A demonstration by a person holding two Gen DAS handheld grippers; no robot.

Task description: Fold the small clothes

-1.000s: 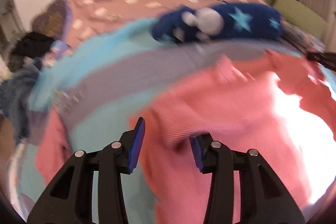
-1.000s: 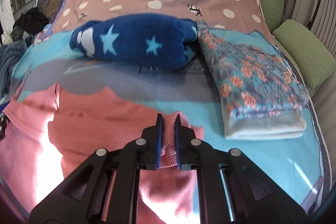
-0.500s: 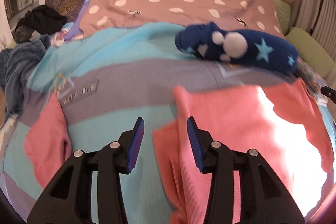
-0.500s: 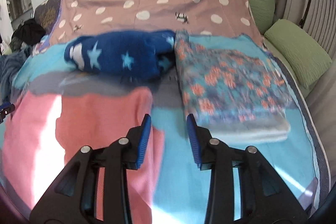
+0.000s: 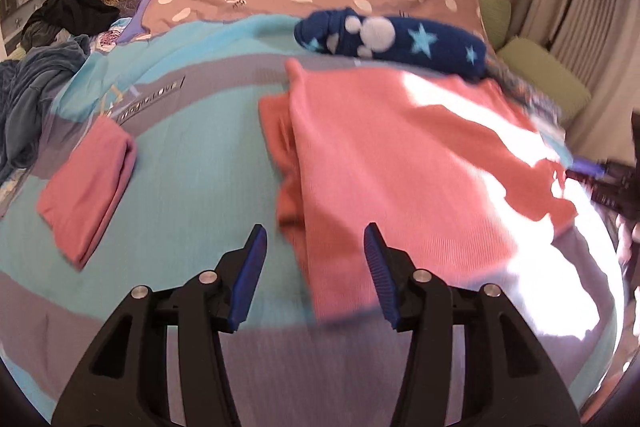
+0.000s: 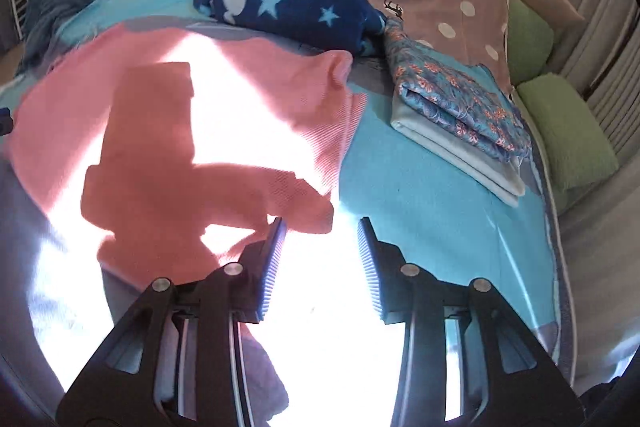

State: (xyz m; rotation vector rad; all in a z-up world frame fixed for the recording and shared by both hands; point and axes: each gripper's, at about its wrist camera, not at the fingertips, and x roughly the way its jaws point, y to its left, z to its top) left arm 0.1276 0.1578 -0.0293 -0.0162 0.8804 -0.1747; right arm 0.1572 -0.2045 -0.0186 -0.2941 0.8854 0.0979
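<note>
Sunlight falls in a hard patch across the bed [image 5: 192, 187], whose cover is turquoise with grey bands. On it lies the pink garment [image 5: 392, 163], spread flat with one side folded over onto itself, its near edge just ahead of both my tools. My left gripper [image 5: 314, 247] hangs over that near edge with its jaws parted and nothing pinched between the blue pads; they have just been opening wider. My right gripper [image 6: 322, 239] stands apart too, over bare sunlit cover beside the garment's corner, holding nothing. Beyond the pink garment sits a rolled navy star blanket [image 6: 292, 13], and next to it a folded floral cloth [image 6: 456, 111]. A smaller folded pink piece [image 5: 86, 183] rests well off to the left. Green cushions [image 6: 560, 131] line the far right side.
</note>
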